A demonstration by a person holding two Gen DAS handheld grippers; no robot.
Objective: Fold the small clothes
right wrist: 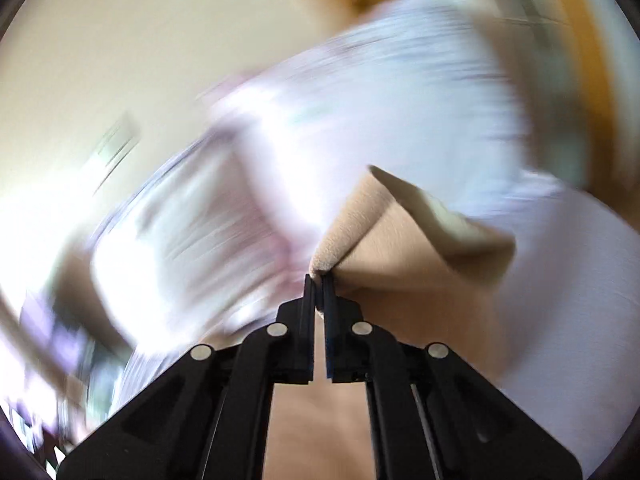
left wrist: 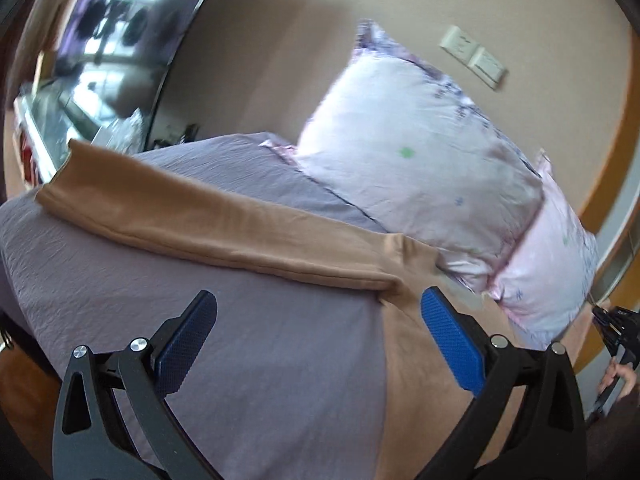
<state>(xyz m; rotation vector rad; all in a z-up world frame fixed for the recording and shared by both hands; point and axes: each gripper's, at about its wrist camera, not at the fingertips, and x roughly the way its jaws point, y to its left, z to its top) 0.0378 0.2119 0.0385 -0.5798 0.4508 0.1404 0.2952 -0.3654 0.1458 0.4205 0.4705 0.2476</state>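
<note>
A tan long-sleeved garment [left wrist: 420, 360] lies on a lilac bedsheet [left wrist: 260, 360]. One sleeve [left wrist: 200, 220] stretches to the far left across the bed. My left gripper [left wrist: 320, 336] is open and empty, hovering just above the sheet and the garment near the armpit. Its blue pads [left wrist: 452, 340] are wide apart. My right gripper [right wrist: 319, 280] is shut on a bunched fold of the tan garment [right wrist: 400, 256] and holds it lifted. The right wrist view is heavily motion-blurred.
Two pale floral pillows [left wrist: 408, 152] lean against the beige wall at the head of the bed. A curved dark-framed mirror [left wrist: 100, 60] stands at the left. Wall switches [left wrist: 476, 56] sit above the pillows. The right hand and gripper [left wrist: 616, 336] show at the far right.
</note>
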